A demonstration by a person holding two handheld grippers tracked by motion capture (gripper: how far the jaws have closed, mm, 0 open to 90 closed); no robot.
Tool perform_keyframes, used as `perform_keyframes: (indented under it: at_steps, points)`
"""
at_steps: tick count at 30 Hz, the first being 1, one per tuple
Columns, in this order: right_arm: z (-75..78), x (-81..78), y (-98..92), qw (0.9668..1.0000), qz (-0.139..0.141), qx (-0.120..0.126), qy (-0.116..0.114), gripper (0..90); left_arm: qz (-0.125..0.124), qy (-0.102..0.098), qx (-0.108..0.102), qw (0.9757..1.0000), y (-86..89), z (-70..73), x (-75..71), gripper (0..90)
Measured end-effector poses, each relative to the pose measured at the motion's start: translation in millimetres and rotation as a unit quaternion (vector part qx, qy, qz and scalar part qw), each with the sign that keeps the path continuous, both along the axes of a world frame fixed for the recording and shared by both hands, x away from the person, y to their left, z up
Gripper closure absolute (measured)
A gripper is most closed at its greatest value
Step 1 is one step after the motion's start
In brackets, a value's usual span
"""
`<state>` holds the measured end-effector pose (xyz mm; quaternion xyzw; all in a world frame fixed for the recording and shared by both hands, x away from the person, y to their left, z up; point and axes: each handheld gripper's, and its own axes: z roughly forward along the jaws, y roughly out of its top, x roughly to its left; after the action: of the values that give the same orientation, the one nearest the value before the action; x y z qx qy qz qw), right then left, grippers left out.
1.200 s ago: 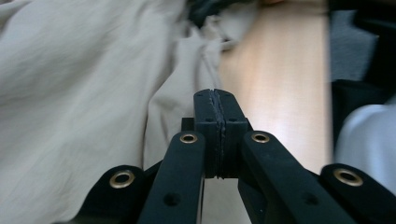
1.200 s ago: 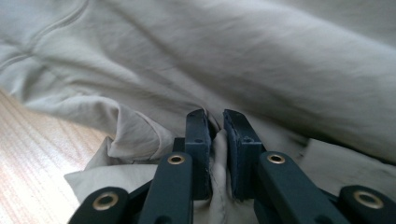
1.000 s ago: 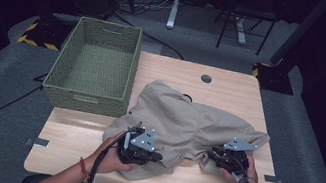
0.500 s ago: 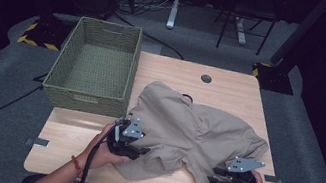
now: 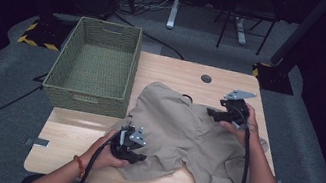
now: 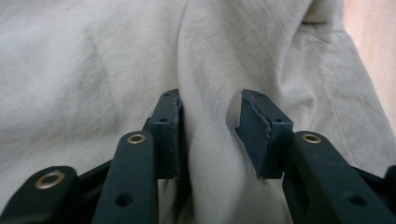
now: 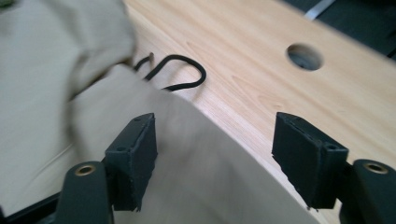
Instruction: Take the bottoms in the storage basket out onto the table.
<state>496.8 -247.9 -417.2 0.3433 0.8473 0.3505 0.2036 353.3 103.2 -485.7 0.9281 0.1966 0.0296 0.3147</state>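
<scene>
Tan garment (image 5: 183,136), probably shorts, lies crumpled on the wooden bench (image 5: 67,133), spread from near-left to right, just right of the green woven basket (image 5: 94,66), which stands at the far left. The cloth's long axis runs roughly left to right across the bench, with one leg trailing toward the near right edge. Left gripper (image 5: 132,153) sits low at the garment's near-left hem; in the left gripper view a raised fold of cloth (image 6: 208,140) stands between the fingers (image 6: 169,126), which have just been closing. A gap shows beside the right pad, so the fold is bracketed, not yet pinched. Right gripper (image 5: 222,113) hovers over the garment's far right edge, its fingers (image 7: 133,154) released and just opened wider; that edge runs under them, the right pad over bare wood. A black cord loop (image 7: 180,70) lies just beyond, near the cable hole (image 7: 304,56). Judgement: the left hand is nearer a hold; the right must drop straight onto the edge beneath it.
</scene>
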Motion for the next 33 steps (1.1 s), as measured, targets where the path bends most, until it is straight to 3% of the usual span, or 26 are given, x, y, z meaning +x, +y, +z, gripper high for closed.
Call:
perform_keyframes:
  at_steps: [4,6,9,11,12,13,14,15,17,20,22,25,27,31,33]
  points:
    - [-25.0,31.1,17.3,0.9982,0.005,-0.027,0.054,26.5,-0.013,0.011,-0.009,0.9998,5.6,-0.7,-8.6,61.2]
    - [-36.1,37.4,20.8,0.9969,-0.003,-0.025,0.074,28.2,-0.015,0.028,-0.018,0.9993,9.5,-0.9,-12.5,61.3]
    - [-52.1,41.2,26.3,0.9947,-0.008,-0.053,0.087,27.2,-0.017,0.039,-0.024,0.9988,15.3,-1.1,-18.1,60.4]
    - [-57.2,40.7,27.2,0.9936,-0.007,-0.055,0.098,27.1,-0.021,0.044,-0.022,0.9986,17.3,-0.7,-24.1,58.2]
    - [-61.0,39.7,28.0,0.9924,-0.002,-0.052,0.111,34.8,-0.021,0.04,-0.021,0.9988,17.0,-0.5,-25.9,56.1]
    - [-63.0,38.9,29.2,0.9915,0.006,-0.053,0.119,34.3,-0.023,0.035,-0.01,0.999,16.8,0.6,-27.5,55.4]
    - [-63.4,37.2,30.6,0.992,0.009,-0.061,0.11,36.0,-0.028,0.026,0.003,0.9993,15.0,1.9,-29.9,53.9]
    - [-62.7,36.1,31.1,0.9917,0.015,-0.06,0.113,47.5,-0.026,0.018,0.012,0.9994,13.8,2.6,-31.2,49.4]
    - [-61.4,34.9,32.0,0.9906,0.033,-0.057,0.12,57.4,-0.019,0.002,0.024,0.9995,12.8,6.1,-31.8,44.4]
    - [-59.4,31.7,37.6,0.9889,0.053,-0.065,0.122,78.1,0.003,-0.014,-0.01,0.9998,18.3,15.0,-25.5,42.7]
    - [-59.3,29.3,40.9,0.9888,0.06,-0.075,0.114,86.0,0.006,-0.007,-0.024,0.9997,20.7,16.4,-20.4,43.5]
    - [-58.9,26.4,43.7,0.9895,0.061,-0.08,0.104,90.0,-0.004,-0.005,0.004,1.0,15.7,9.6,-15.1,43.1]
    - [-55.0,25.8,42.2,0.9911,0.053,-0.083,0.089,90.0,-0.011,0.003,0.009,0.9999,11.6,4.2,-13.9,42.6]
    - [-35.5,25.5,31.3,0.997,0.027,-0.055,0.048,90.0,-0.019,0.004,0.011,0.9998,5.5,0.6,-12.3,42.5]
    - [-25.8,25.2,24.1,0.9985,0.024,-0.024,0.044,90.0,-0.021,0.004,0.008,0.9997,4.9,-0.1,-12.6,42.8]
